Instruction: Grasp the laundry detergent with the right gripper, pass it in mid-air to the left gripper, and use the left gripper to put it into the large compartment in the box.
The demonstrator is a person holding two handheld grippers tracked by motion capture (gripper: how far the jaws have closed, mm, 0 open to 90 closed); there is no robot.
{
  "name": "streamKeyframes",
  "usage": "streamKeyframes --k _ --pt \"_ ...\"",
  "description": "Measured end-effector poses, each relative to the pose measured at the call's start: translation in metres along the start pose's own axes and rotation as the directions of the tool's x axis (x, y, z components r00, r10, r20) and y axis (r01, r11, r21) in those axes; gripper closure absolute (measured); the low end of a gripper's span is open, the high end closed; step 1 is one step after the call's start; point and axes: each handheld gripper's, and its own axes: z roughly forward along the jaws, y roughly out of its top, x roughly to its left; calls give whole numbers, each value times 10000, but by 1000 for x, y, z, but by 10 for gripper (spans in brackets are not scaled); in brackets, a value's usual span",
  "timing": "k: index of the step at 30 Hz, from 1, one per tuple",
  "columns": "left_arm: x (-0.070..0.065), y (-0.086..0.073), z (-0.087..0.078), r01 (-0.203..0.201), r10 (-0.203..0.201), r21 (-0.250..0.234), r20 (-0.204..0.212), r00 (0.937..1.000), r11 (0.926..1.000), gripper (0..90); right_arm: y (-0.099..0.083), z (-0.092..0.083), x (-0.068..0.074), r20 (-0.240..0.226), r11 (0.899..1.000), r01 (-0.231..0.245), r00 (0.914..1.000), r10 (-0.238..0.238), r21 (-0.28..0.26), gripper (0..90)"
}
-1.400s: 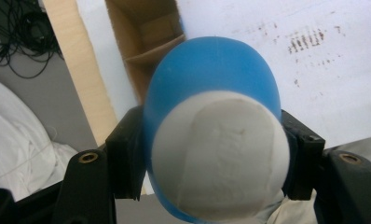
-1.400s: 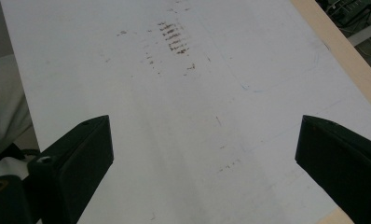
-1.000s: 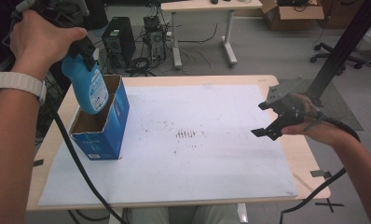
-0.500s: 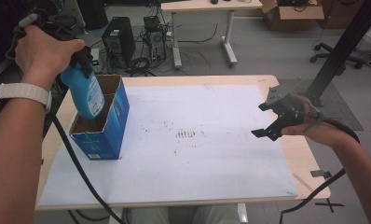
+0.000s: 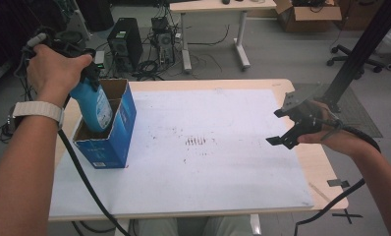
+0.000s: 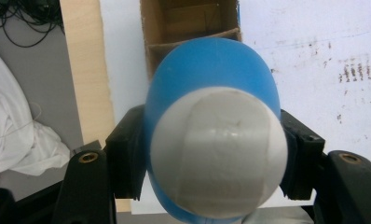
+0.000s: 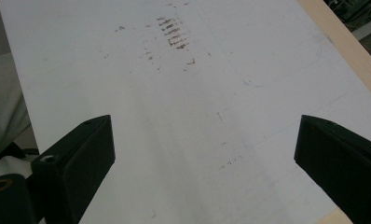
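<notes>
A blue plastic bottle (image 5: pixel 93 105) was clamped by the left gripper (image 6: pixel 216 154) (jaws at its neck), partly inside an open blue cardboard box (image 5: pixel 116 132); the right gripper (image 5: pixel 289 129) was held with jaws wide apart.

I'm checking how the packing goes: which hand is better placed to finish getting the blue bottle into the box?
Left: its tool grips the blue plastic bottle partway inside the blue cardboard box; the right tool hangs open far away.

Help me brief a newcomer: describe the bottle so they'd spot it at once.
Find the white sheet covering the table, then the open blue carton at its left edge. The bottle stands partly inside it, clamped by the left gripper: blue, with a white cap.
</notes>
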Motion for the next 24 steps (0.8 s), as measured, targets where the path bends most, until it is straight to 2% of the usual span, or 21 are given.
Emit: streamKeyframes --k 12,24 --pt "3 -5 34 141 -141 34 -57 9999 9999 380 -2 2 0 -46 10000 -23 10000 23 60 49" --pt "3 -9 59 244 -245 -109 -57 9997 9996 379 -3 2 0 -44 9999 -58 10000 59 81 55"
